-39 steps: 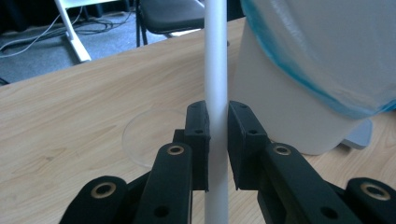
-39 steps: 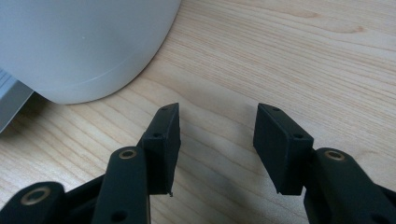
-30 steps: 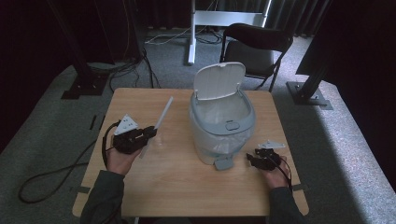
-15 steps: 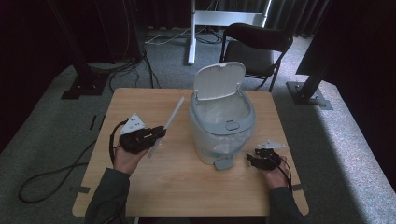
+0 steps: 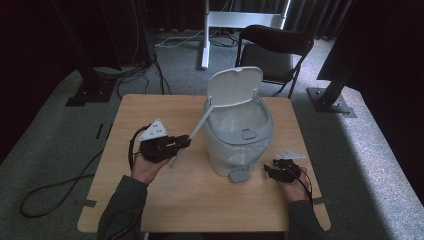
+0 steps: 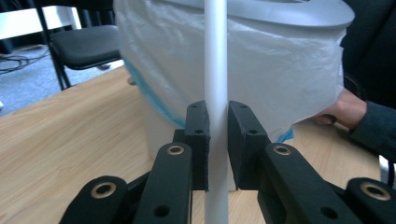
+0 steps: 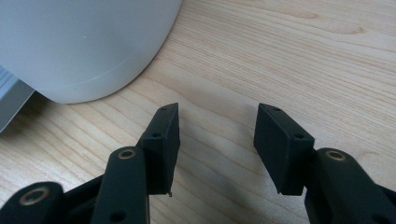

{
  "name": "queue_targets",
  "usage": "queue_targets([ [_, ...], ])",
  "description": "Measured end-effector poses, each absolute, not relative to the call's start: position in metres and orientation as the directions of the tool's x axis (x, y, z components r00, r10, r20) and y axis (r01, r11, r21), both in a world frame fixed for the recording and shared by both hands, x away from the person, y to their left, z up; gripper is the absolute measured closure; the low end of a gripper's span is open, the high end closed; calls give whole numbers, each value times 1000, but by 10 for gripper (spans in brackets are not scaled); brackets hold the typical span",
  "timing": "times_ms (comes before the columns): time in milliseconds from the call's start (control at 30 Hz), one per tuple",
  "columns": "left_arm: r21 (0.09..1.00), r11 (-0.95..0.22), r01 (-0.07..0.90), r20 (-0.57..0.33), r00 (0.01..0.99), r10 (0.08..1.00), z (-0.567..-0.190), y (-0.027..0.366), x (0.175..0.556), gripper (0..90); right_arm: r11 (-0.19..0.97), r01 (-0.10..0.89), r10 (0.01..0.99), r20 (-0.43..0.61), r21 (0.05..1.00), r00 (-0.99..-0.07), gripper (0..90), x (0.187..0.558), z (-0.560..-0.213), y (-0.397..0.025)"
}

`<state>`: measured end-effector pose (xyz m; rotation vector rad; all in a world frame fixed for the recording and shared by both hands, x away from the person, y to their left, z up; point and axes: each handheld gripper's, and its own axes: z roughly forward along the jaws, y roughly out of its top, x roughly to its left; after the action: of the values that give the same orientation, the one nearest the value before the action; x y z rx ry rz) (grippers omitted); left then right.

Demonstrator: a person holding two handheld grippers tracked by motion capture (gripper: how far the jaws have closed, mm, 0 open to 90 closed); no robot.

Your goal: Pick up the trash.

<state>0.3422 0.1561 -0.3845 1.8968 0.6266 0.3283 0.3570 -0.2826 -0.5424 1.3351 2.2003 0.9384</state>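
One white stick in left jaws, one lined bin, right jaws apart

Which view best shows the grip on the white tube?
The left gripper view: the left gripper is shut on the white tube in front of the bin. The high view shows the tube's whole length, leaning over the bin's rim.

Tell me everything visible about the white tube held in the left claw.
The white tube is a thin, straight, smooth rod, plastic by its look. The left claw is shut on it near its lower end. It slants from there up to the rim of the open bin, below the raised lid. In the left gripper view it stands against the bin's plastic liner.
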Motion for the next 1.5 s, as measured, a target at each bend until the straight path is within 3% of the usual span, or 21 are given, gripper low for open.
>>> queue_targets([
  [733,876,-389,284,-27,836,549,-390,132,352,790,320,618,885,7,718,-466,498,357,-542,-283],
  [1500,908,-338,249,-29,841,540,-371,137,354,790,322,617,884,6,718,-467,498,357,-542,-283],
])
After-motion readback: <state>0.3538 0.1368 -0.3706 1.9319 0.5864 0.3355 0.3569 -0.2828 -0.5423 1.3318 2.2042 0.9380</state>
